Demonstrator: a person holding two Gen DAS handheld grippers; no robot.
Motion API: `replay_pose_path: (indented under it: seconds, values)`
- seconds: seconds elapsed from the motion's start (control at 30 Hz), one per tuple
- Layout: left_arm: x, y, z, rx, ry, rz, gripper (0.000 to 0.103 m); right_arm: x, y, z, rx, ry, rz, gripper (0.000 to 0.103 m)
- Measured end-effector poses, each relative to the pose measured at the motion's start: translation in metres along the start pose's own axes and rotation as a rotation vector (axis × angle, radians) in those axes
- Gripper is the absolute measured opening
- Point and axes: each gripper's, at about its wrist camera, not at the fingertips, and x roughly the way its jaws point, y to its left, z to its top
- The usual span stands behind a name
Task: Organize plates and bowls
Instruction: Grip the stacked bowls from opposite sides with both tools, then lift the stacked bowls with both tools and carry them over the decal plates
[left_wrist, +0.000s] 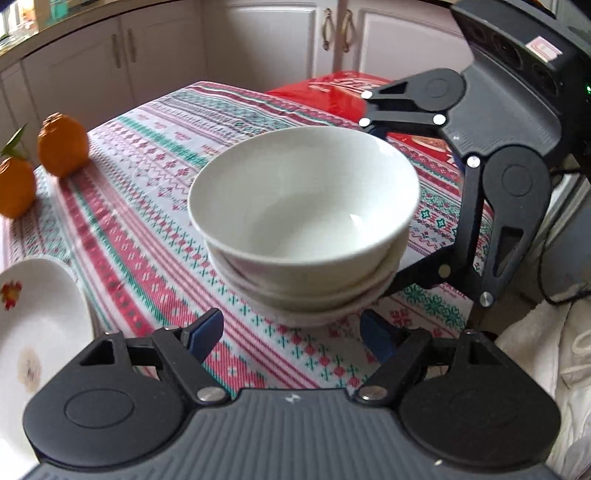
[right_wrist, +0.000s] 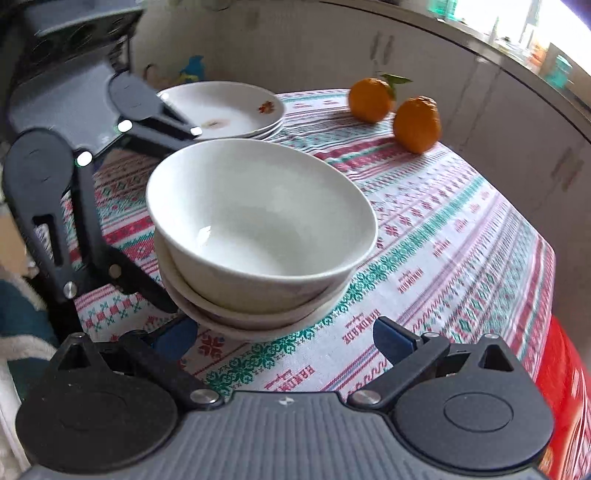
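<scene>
Your left gripper and right gripper, both spread and empty, flank the stack of bowls just ahead, seemingly equally near.

Your table carried a patterned red, green and white cloth. Stacked white bowls sat at centre; flowered plates lay at eleven o'clock, two oranges at one o'clock.

The tablecloth has small red words woven in near the stack of bowls, too blurry to read.
</scene>
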Motion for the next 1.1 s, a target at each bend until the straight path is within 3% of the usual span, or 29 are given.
replay_pose_path:
  seconds: [0.2,0.47,1.1]
  values:
    - [0.006,0.004,0.008,0.055,0.017,-0.054,0.08,0.006,-0.004,0.006,-0.083,0.022,0.071,0.1]
    - [0.006,0.005,0.014,0.113,0.02,-0.109,0.077,0.006,-0.008,0.01,-0.129,0.037,0.166,0.083]
    - [0.011,0.011,0.023,0.161,0.04,-0.14,0.078,0.009,-0.011,0.017,-0.136,0.069,0.191,0.083]
